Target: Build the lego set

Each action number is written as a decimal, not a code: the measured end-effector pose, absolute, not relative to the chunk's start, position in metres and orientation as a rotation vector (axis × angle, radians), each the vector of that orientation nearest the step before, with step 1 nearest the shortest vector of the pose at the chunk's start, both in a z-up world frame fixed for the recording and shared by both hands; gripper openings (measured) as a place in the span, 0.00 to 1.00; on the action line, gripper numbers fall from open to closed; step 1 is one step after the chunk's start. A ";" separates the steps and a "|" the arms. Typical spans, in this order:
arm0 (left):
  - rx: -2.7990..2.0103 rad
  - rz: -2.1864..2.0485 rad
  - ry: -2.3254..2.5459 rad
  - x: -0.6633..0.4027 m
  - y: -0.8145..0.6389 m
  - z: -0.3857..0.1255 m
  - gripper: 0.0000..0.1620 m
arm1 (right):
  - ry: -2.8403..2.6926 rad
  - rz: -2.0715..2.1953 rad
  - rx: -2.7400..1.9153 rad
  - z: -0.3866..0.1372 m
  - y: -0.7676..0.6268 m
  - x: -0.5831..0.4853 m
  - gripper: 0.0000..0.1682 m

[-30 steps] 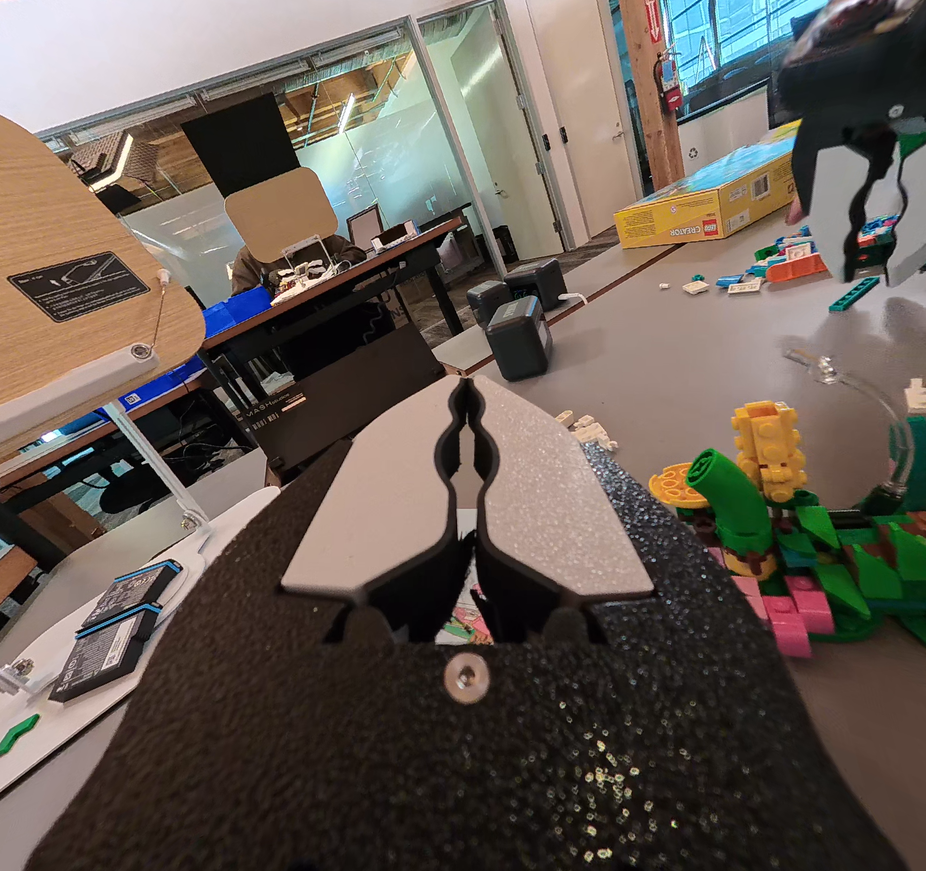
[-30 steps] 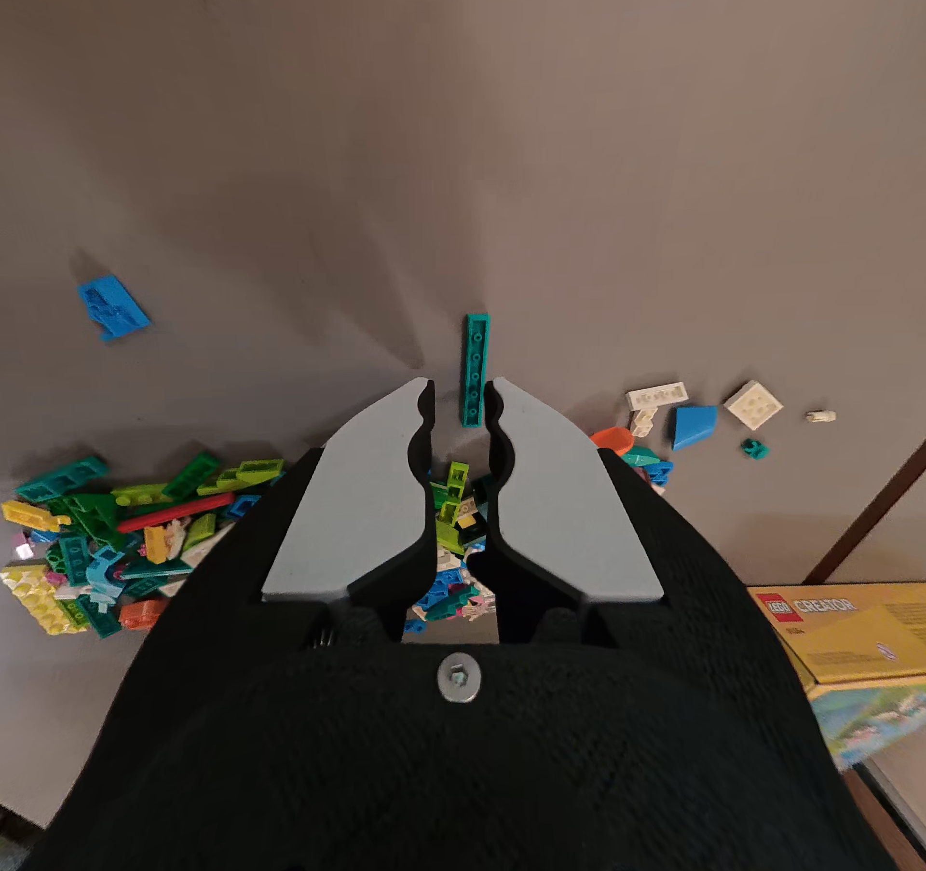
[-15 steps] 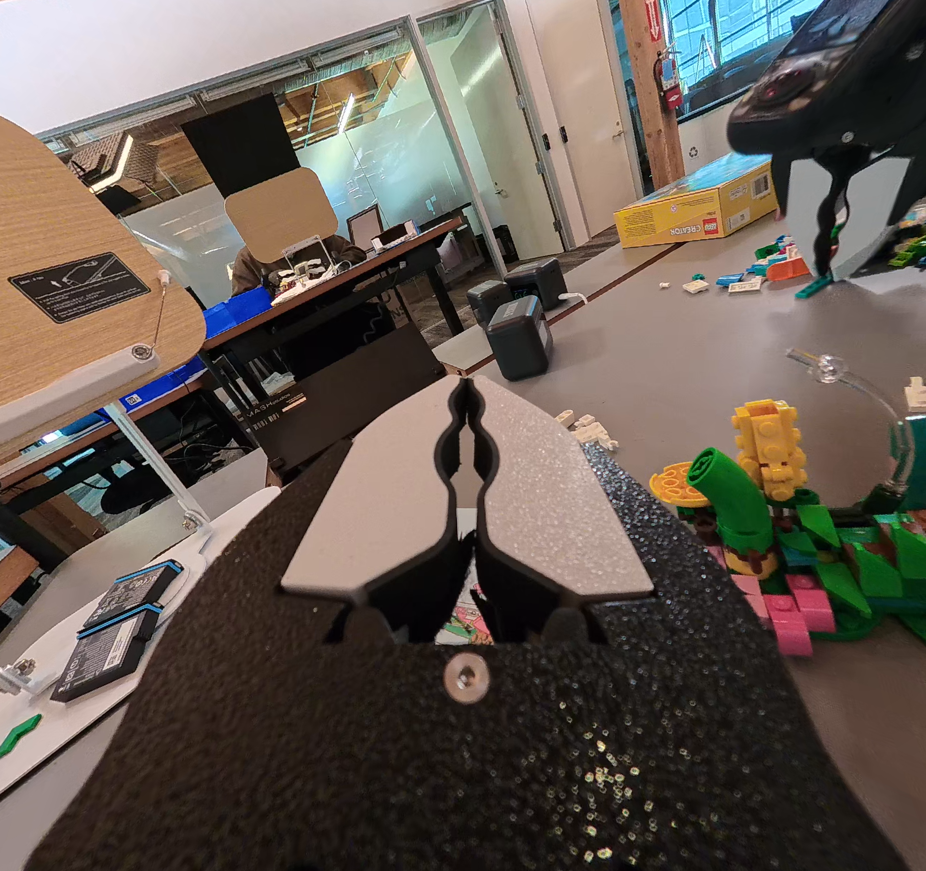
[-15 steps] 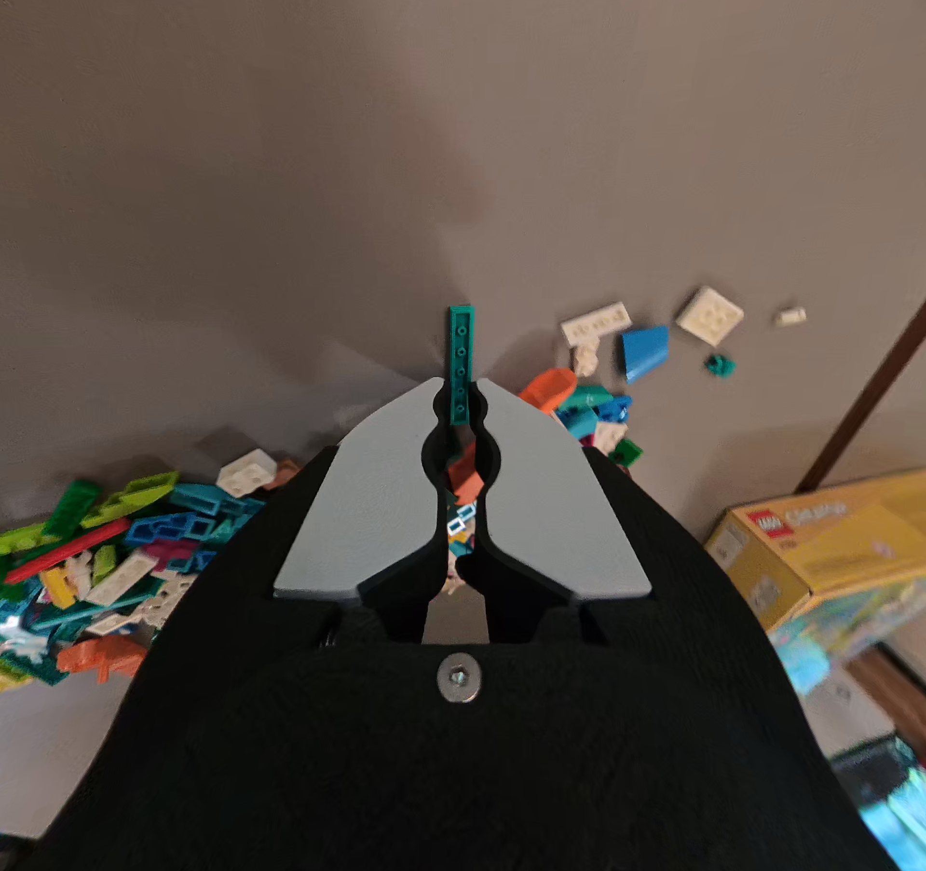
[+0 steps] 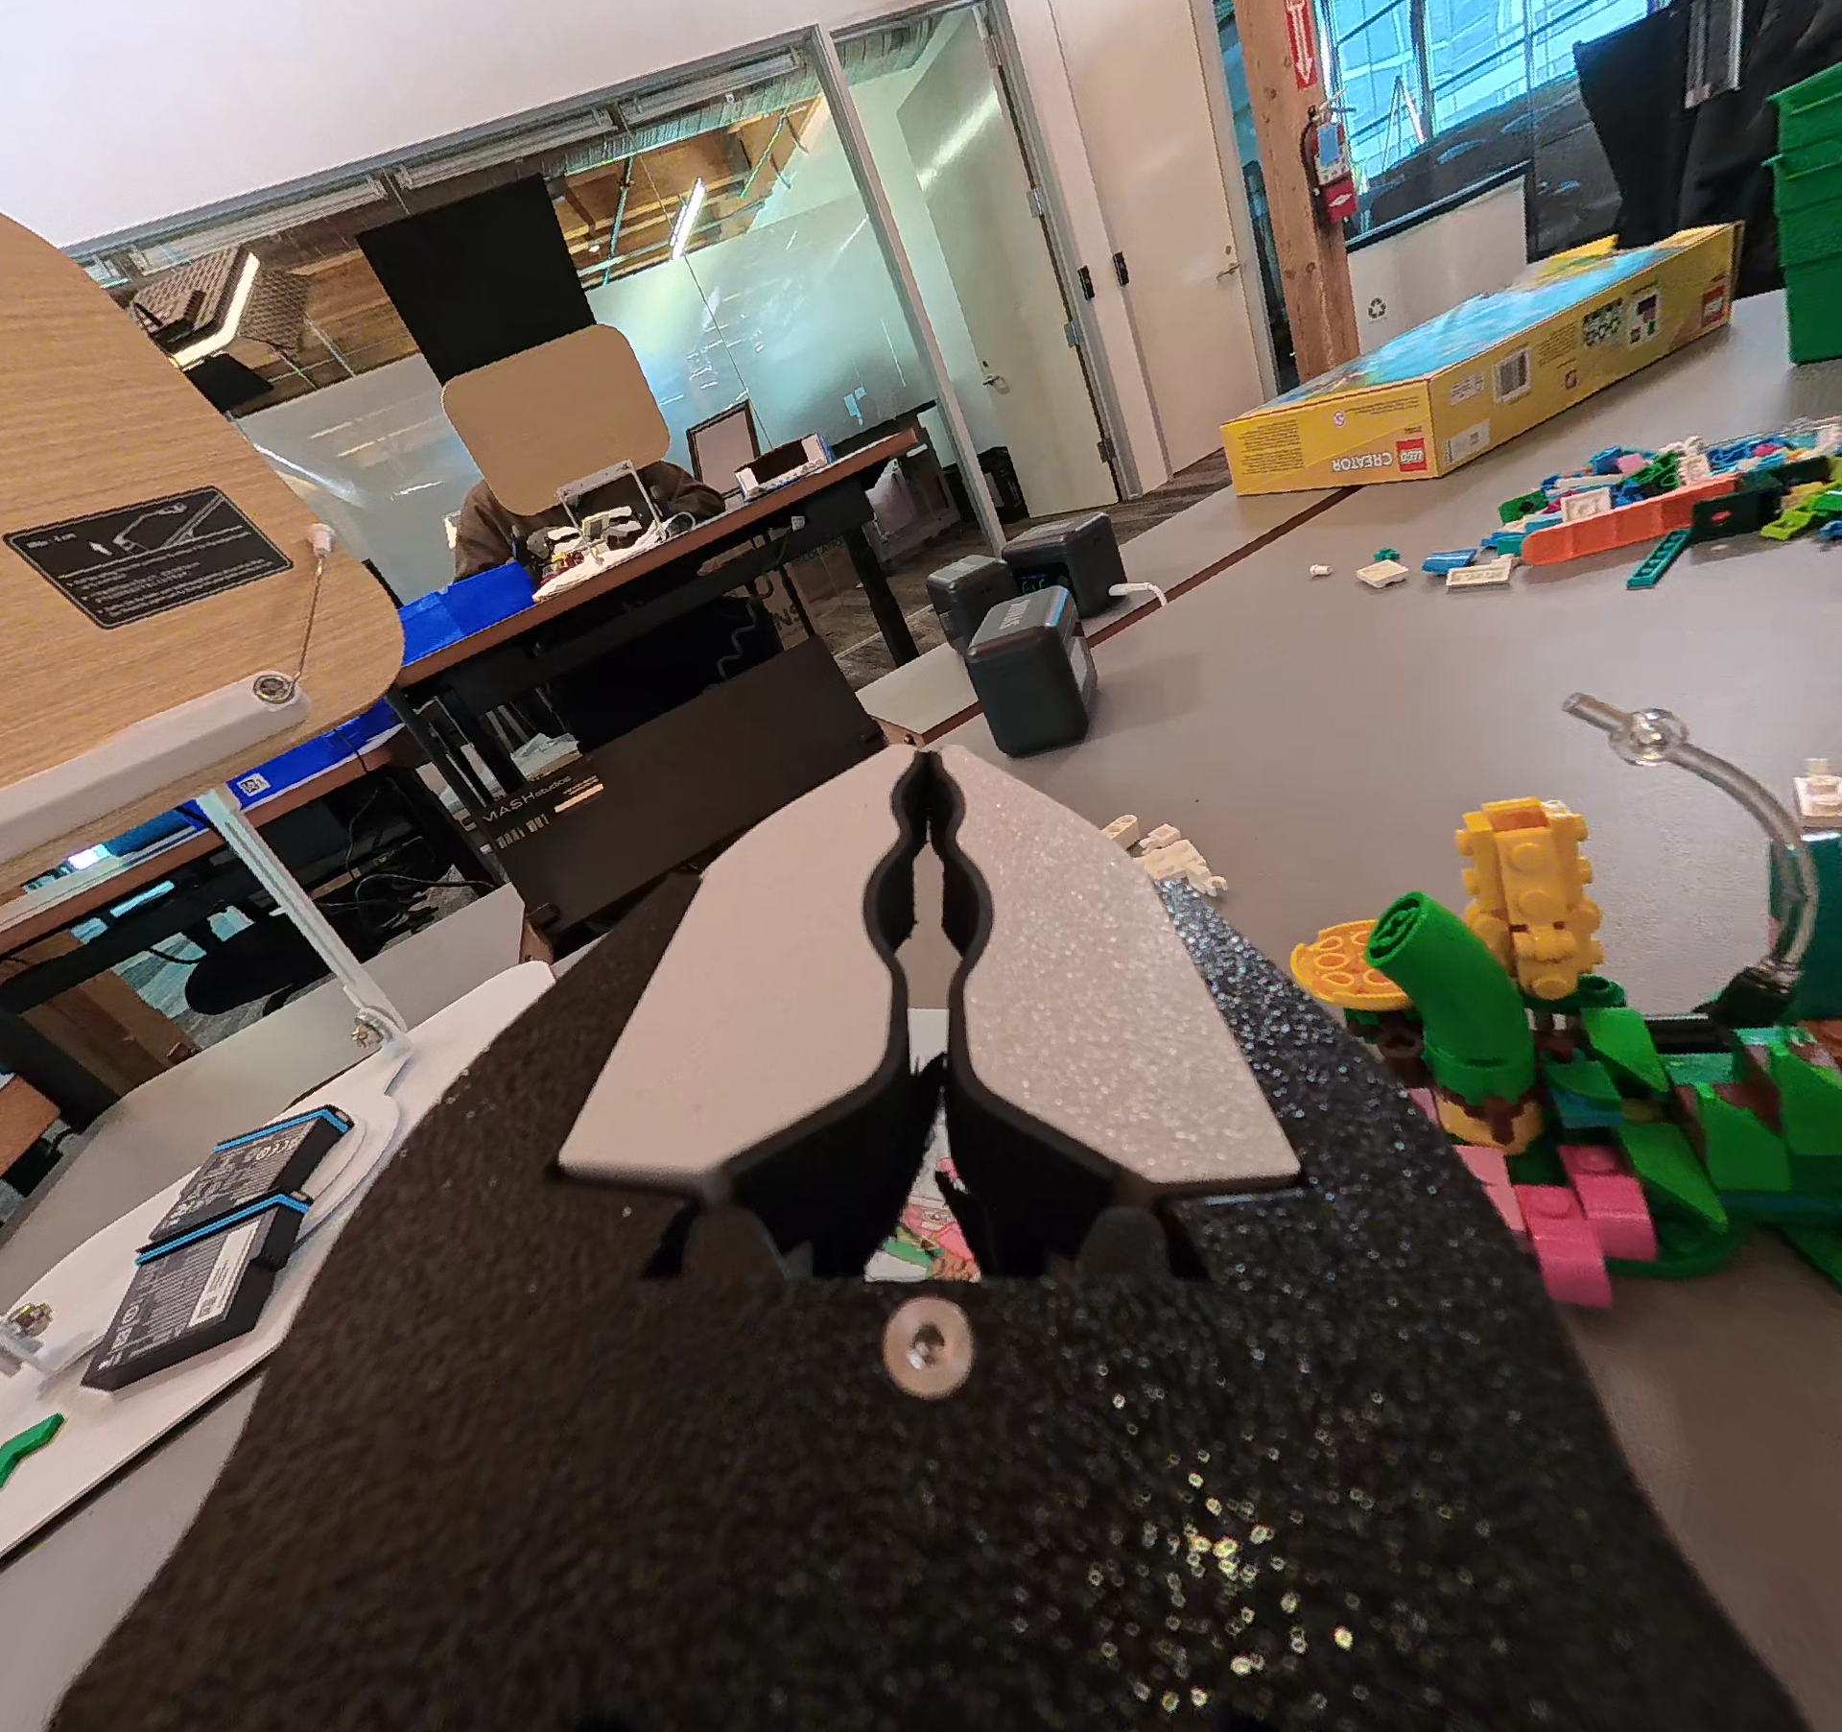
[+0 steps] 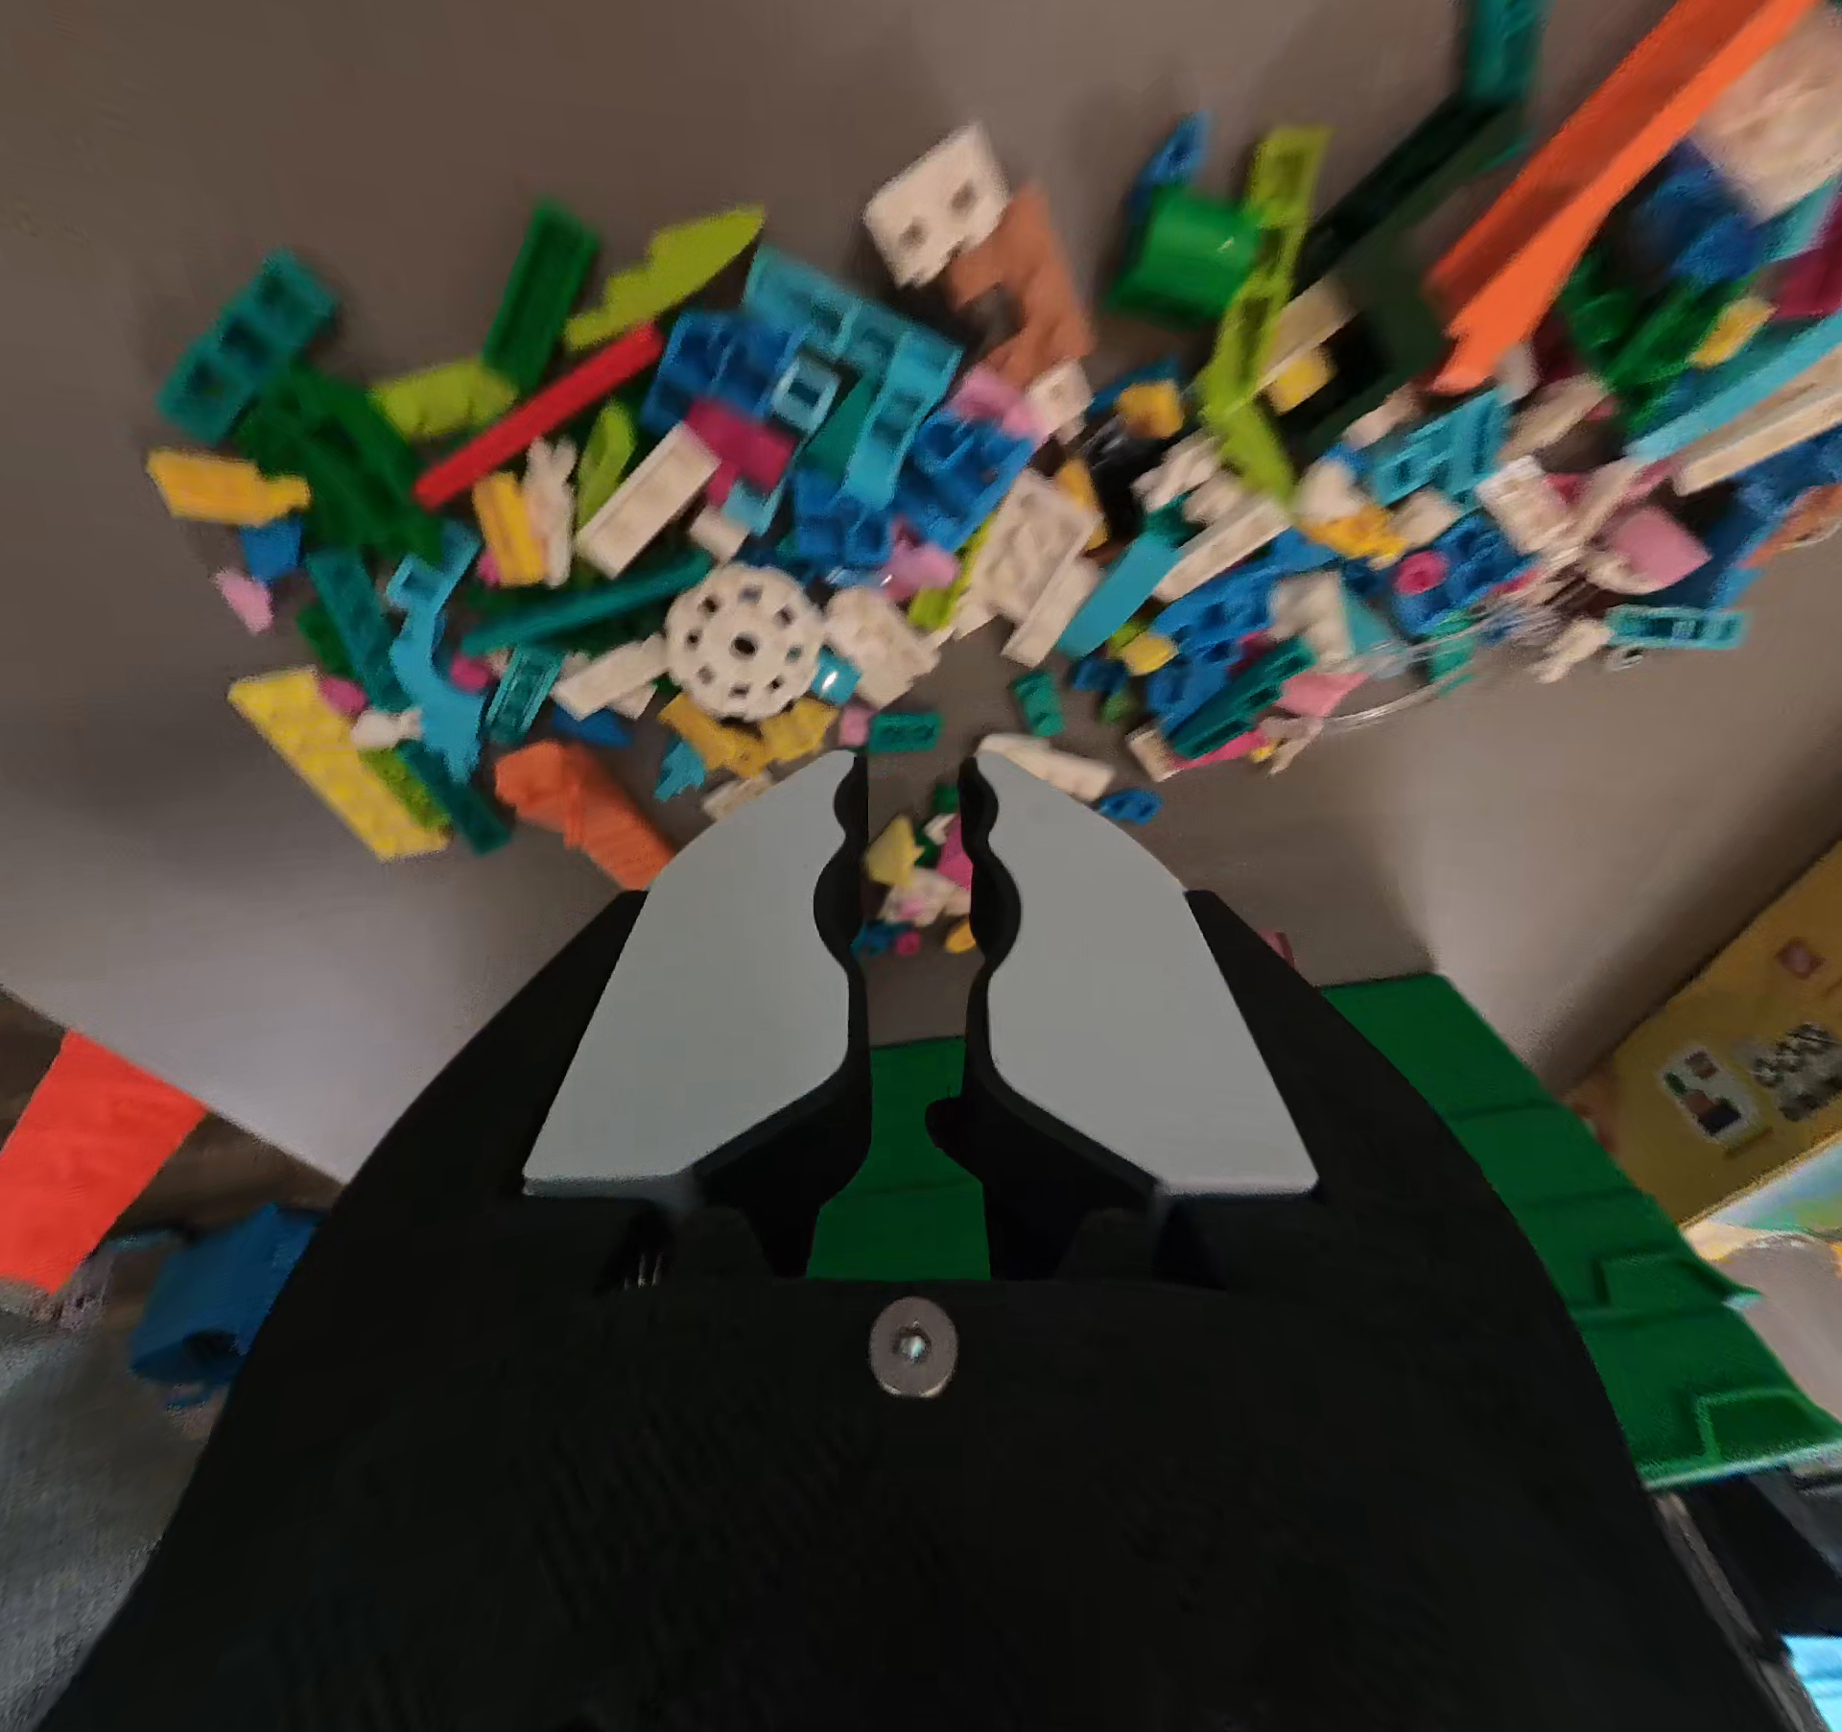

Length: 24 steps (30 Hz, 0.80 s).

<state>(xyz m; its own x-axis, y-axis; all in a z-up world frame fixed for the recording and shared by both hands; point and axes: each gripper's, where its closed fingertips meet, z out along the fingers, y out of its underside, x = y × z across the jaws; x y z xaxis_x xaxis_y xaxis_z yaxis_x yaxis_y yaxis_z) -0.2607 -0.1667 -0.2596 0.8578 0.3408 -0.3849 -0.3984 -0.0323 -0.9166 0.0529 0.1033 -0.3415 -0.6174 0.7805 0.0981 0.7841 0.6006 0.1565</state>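
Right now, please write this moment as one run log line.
left claw: shut, empty | right claw: open, empty, above loose brick pile | teal plate: on table

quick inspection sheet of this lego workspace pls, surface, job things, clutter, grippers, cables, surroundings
surface: grey table, mostly bare between the build and the pile.
job's things: part-built green, yellow and pink model at the right of the left wrist view; loose brick pile, blurred, with a white round holed piece; long teal plate lying at the pile's edge; yellow set box.
clutter: three dark boxy units; two flat battery packs on a white board; green bins.
grippers: left gripper shut, empty; right gripper open, empty, above the pile.
cables: white cable at one dark unit.
surroundings: office with glass walls, a person at a far desk.
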 end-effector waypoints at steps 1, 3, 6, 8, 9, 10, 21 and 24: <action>-1.489 0.594 0.049 -0.261 -0.167 -0.260 0.00 | -2.821 -0.297 -1.356 -0.343 0.102 0.063 0.10; -1.488 0.595 0.048 -0.261 -0.167 -0.259 0.00 | -2.837 -0.290 -1.356 -0.345 0.100 0.076 0.10; -1.488 0.594 0.046 -0.261 -0.168 -0.259 0.00 | -2.821 -0.270 -1.325 -0.347 0.097 0.082 0.09; -1.489 0.593 0.047 -0.261 -0.167 -0.260 0.00 | -2.815 -0.212 -1.290 -0.350 0.092 0.082 0.09; -1.489 0.593 0.047 -0.260 -0.167 -0.260 0.00 | -2.807 -0.185 -1.282 -0.351 0.090 0.081 0.09; -1.489 0.593 0.047 -0.261 -0.167 -0.259 0.00 | -2.799 -0.165 -1.284 -0.352 0.089 0.081 0.07; -1.489 0.594 0.043 -0.261 -0.168 -0.259 0.00 | -2.690 -0.031 -1.293 -0.361 0.083 0.061 0.00; -1.489 0.595 0.044 -0.261 -0.168 -0.259 0.00 | -2.616 -0.033 -1.246 -0.361 0.088 0.050 0.01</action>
<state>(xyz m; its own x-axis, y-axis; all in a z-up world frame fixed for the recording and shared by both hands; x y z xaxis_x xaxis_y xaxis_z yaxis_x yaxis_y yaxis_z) -0.2610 -0.1681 -0.2594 0.8573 0.3438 -0.3832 -0.3970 -0.0324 -0.9172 0.0495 0.0876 -0.3612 -0.6063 0.7619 0.2278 0.7674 0.6357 -0.0837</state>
